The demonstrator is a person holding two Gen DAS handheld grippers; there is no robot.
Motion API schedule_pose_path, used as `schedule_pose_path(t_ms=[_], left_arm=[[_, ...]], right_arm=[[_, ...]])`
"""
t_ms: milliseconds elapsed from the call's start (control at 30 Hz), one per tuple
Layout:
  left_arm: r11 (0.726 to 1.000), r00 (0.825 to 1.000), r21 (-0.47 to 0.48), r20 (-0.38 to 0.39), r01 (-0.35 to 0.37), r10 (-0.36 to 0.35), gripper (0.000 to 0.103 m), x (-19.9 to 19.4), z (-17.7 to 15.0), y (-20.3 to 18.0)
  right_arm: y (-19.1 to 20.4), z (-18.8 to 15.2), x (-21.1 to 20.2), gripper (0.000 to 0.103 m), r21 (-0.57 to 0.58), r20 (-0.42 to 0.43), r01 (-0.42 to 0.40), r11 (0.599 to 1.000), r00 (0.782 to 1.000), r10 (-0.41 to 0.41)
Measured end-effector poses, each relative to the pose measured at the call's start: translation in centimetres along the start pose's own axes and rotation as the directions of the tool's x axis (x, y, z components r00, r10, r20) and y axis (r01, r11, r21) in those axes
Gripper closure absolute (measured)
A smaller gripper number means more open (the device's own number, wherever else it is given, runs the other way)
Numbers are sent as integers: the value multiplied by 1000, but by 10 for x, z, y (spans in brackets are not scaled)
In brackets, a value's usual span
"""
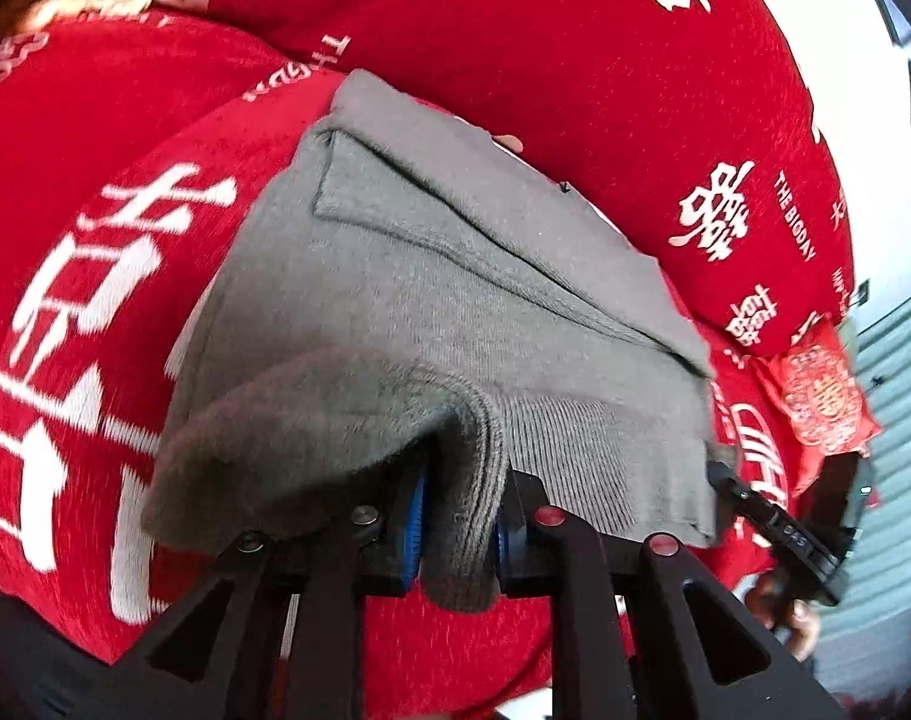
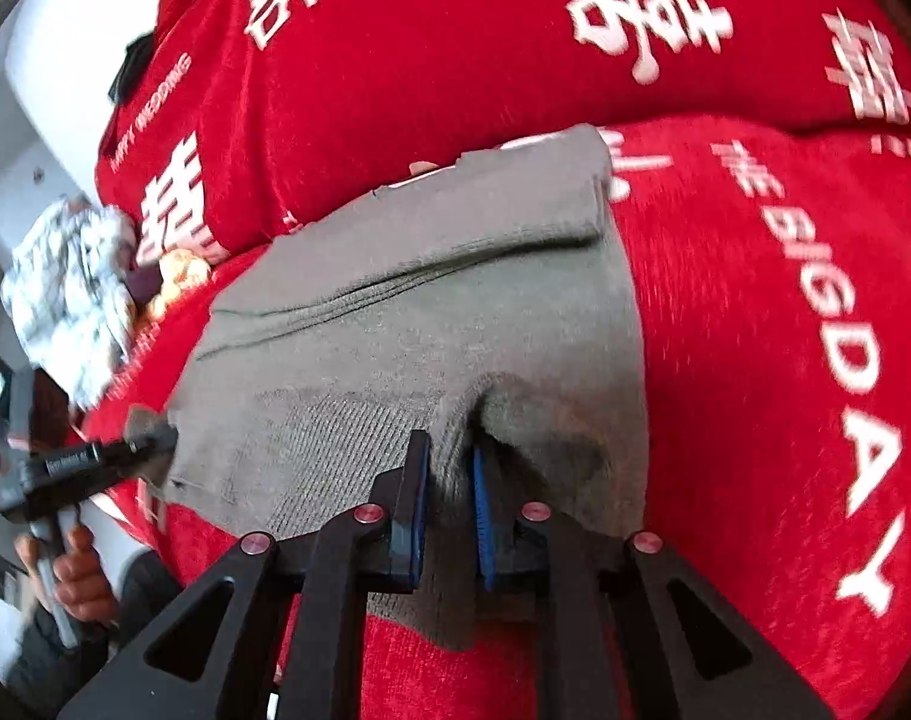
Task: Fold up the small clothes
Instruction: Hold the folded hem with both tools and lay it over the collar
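Note:
A small grey knit garment [image 1: 431,276] lies partly folded on a red bedspread [image 1: 95,180] with white lettering. My left gripper [image 1: 458,516] is shut on the garment's near ribbed edge, a bunch of cloth between its blue pads. My right gripper [image 2: 449,492] is shut on the same near edge of the garment [image 2: 419,312] at the other corner. Each gripper shows in the other's view: the right one [image 1: 755,498] at the garment's right corner, the left one [image 2: 113,456] at its left corner.
The red bedspread [image 2: 755,330] covers the bed all around. A red pouch [image 1: 815,396] lies at the right. A pale crumpled cloth [image 2: 65,300] and an orange-tan item [image 2: 179,276] lie at the left. White wall and a green ribbed surface [image 1: 893,420] lie beyond.

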State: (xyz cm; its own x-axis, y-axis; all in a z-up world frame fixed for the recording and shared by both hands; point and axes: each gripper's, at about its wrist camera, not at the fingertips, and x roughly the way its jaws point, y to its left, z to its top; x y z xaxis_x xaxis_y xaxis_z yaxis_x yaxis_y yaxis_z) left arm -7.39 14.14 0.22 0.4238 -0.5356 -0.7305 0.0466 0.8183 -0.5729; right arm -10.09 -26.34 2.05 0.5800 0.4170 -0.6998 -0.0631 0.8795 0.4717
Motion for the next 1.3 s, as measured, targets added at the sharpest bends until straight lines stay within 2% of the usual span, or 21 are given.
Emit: schedule_pose_path(t_ms=[67,100,133,200,233,567,600,633,667,700,733,800,933,1033,1167,1300], left_arm=[[1000,1000,-5,-7,13,-13,60,-5,-4,3],[999,999,-5,5,40,-40,32,-10,-7,3],[999,999,-7,17,47,-47,12,-11,-8,-1],[1000,996,12,83,28,-29,9,-23,-13,-10],[999,995,26,90,29,-31,9,-25,-13,-13],[998,1000,60,23,13,-14,9,2,-6,-41],[999,1000,46,10,5,-6,11,8,-4,-40],[999,1000,37,-1,1,-1,34,12,-4,-37],[999,1000,33,-27,-7,7,51,20,-3,-36],[999,999,40,-39,-35,37,77,24,-3,-35],[997,997,48,-30,-65,67,88,24,-3,-35],[997,998,55,-30,-60,61,88,20,-4,-32],[994,995,59,-6,-97,98,89,7,-8,-30],[993,994,69,51,-98,95,89,-13,-9,-38],[983,981,125,157,-132,112,89,-36,1,-63],[978,976,143,182,-151,124,89,-37,22,-77]], right_arm=[[-3,-2,-7,63,17,6,-26,1000,1000,26],[-3,-4,-12,46,14,19,-30,999,999,30],[-2,-7,-17,37,11,35,-31,999,999,31],[0,-11,-23,37,7,55,-34,999,998,34],[1,-13,-24,37,3,49,-36,999,998,36],[11,-19,-15,37,-21,11,-52,998,999,53],[12,-18,-11,38,-25,6,-52,998,999,52],[13,-18,-7,41,-32,5,-49,998,999,49],[15,-18,-5,43,-38,4,-45,998,999,45],[18,-18,-2,52,-47,-1,-43,998,999,43],[20,-18,0,65,-59,-14,-42,997,999,42],[23,-18,3,76,-81,-38,-47,996,998,44],[25,-17,0,91,-112,-32,-44,993,999,41],[26,-10,-20,92,-96,30,-90,991,995,93],[37,8,-46,92,-109,94,-117,987,987,127],[46,31,-59,92,-115,134,-104,988,984,119]])
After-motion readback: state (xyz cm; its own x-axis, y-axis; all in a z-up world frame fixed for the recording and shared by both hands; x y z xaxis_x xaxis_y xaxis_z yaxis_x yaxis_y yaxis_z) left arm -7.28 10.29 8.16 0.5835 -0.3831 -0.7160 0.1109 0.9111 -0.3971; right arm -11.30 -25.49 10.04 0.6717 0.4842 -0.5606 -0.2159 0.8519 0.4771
